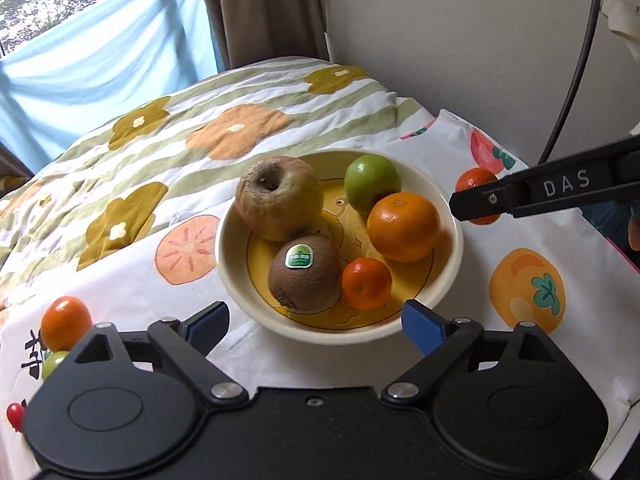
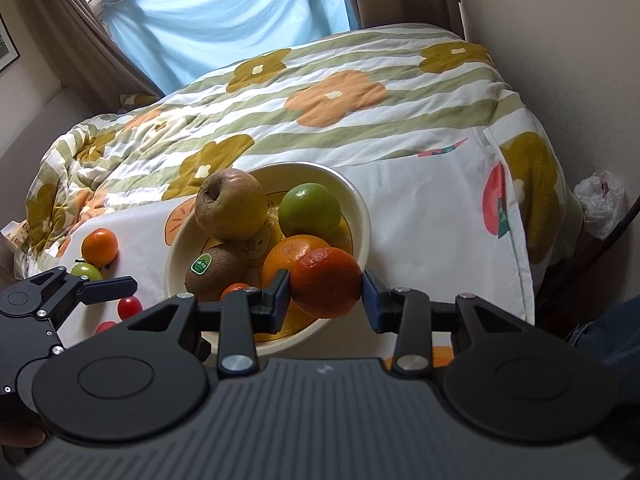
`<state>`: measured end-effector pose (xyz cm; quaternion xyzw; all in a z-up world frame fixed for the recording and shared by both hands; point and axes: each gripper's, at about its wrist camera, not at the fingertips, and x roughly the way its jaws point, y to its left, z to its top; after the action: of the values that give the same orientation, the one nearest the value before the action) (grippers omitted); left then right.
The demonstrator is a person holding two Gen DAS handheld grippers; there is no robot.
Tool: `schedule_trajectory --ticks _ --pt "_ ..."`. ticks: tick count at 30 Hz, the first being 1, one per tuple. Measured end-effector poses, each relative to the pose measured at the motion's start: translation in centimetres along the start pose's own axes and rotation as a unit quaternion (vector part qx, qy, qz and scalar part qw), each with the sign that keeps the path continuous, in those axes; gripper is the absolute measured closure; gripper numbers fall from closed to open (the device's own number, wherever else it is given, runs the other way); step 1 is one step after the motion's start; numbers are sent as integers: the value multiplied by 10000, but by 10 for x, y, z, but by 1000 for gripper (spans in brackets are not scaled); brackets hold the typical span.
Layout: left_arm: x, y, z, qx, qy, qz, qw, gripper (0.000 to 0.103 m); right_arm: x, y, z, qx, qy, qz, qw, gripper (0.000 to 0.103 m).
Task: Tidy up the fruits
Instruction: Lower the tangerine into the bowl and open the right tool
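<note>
On the bed, fruit-print cloth (image 1: pixel 460 152): spread flat over the flowered quilt (image 1: pixel 160 140), presumably to give the bowl a level seat.
Bowl (image 1: pixel 236 280): cream, yellow inside, already holding a wrinkled apple (image 1: pixel 280 196), a green fruit (image 1: pixel 372 184), an orange (image 1: pixel 402 226), a stickered kiwi (image 1: pixel 302 276) and a small mandarin (image 1: pixel 366 282), so I judge the gathering well under way.
Right gripper (image 2: pixel 325 294): its blue pads sit on either side of a reddish mandarin (image 2: pixel 326 282), one pad touching and a thin gap at the other, so I can't say whether it is truly clamped; it is lifted off the cloth just at the bowl's 3 o'clock edge, likely on its way in.
Left gripper (image 1: pixel 316 320): jaws spread wide with nothing between them, hovering at the bowl's 6 o'clock rim, probably waiting its turn.
Loose fruit: a mandarin on the cloth (image 1: pixel 66 322) at the bowl's 8 o'clock with a pale green fruit (image 1: pixel 54 362) and a red cherry-like thing (image 1: pixel 15 416) beside it.
Left camera only: the carried mandarin is mostly hidden behind the right tool's finger, yet the bowl's contents are laid out plainly from above.
Right camera only: the fruit between the pads, a second red piece (image 2: pixel 105 326) beside the first one, and a white plastic bag (image 2: pixel 600 200) by the wall at 3 o'clock.
</note>
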<state>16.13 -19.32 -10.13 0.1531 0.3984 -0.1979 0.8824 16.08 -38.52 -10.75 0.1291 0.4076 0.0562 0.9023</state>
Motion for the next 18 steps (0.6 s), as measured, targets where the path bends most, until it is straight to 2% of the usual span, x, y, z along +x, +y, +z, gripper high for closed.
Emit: schedule_trajectory --ticks 7,16,17,18 --pt "-15 26 -10 -456 -7 221 9987 5 13 21 -8 -155 180 158 9996 50" --pt "-26 47 -22 -806 -58 462 9957 2 26 41 -16 -354 189 185 9990 48" --pt "-27 48 -24 -810 -52 471 9956 2 25 43 -17 -401 126 164 9990 40" --pt "-28 49 -25 -804 -51 478 9956 2 24 46 -18 -458 86 118 9988 23"
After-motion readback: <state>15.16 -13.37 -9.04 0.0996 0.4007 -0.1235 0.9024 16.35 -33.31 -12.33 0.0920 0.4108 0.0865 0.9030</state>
